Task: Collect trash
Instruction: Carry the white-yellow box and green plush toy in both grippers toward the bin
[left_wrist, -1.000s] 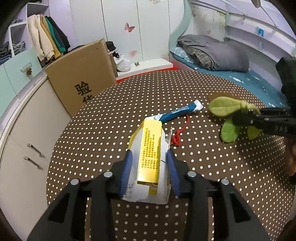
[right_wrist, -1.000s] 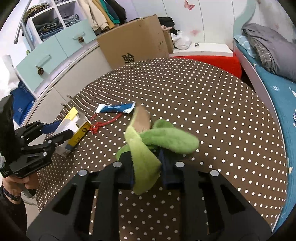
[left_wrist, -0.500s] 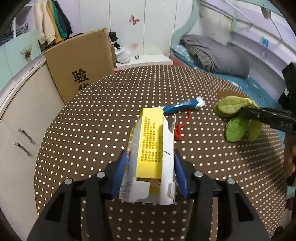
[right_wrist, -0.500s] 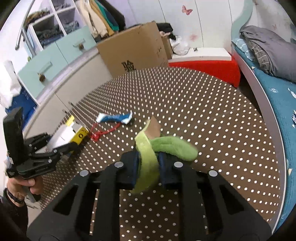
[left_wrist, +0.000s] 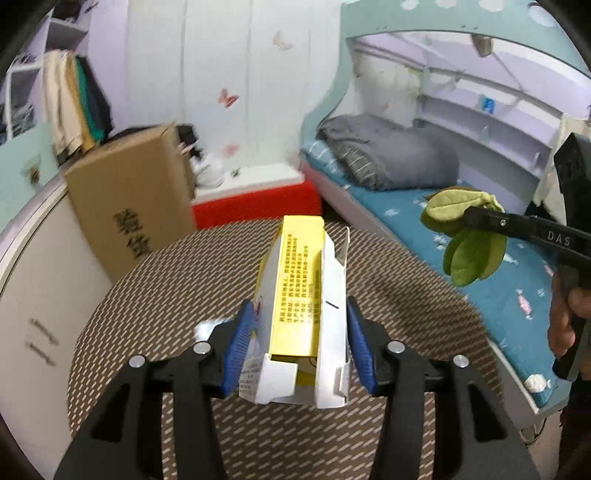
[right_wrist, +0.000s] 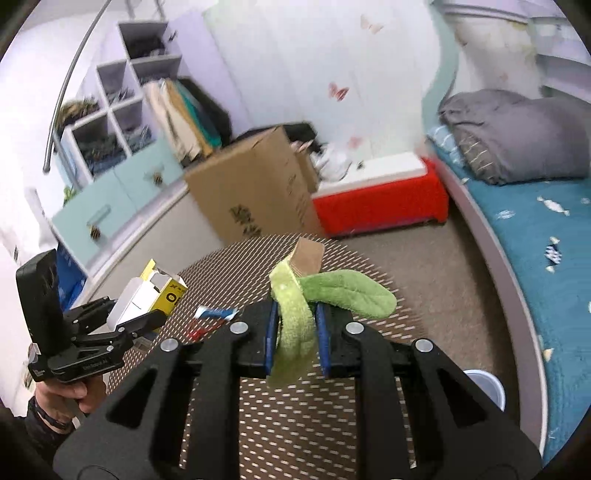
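My left gripper (left_wrist: 298, 345) is shut on a yellow and white cardboard box (left_wrist: 301, 295) and holds it well above the brown dotted round table (left_wrist: 177, 295). My right gripper (right_wrist: 295, 332) is shut on a green felt leaf bundle (right_wrist: 332, 291) with a brown card tag, also lifted off the table. The leaf bundle shows at the right of the left wrist view (left_wrist: 465, 236); the box shows at the left of the right wrist view (right_wrist: 151, 295). A blue and white wrapper (right_wrist: 216, 314) and a red string (right_wrist: 199, 330) lie on the table (right_wrist: 295, 413).
A large cardboard box (left_wrist: 129, 199) stands behind the table by white cabinets (left_wrist: 33, 295). A bed with a blue sheet (left_wrist: 480, 266) and grey quilt lies to the right. A red and white step (right_wrist: 376, 199) is at the back. A white cup (right_wrist: 484, 384) stands low right.
Both grippers rose and tilted up, lifting the box and the leaf bundle off the table. The views now show more of the room and less of the table.
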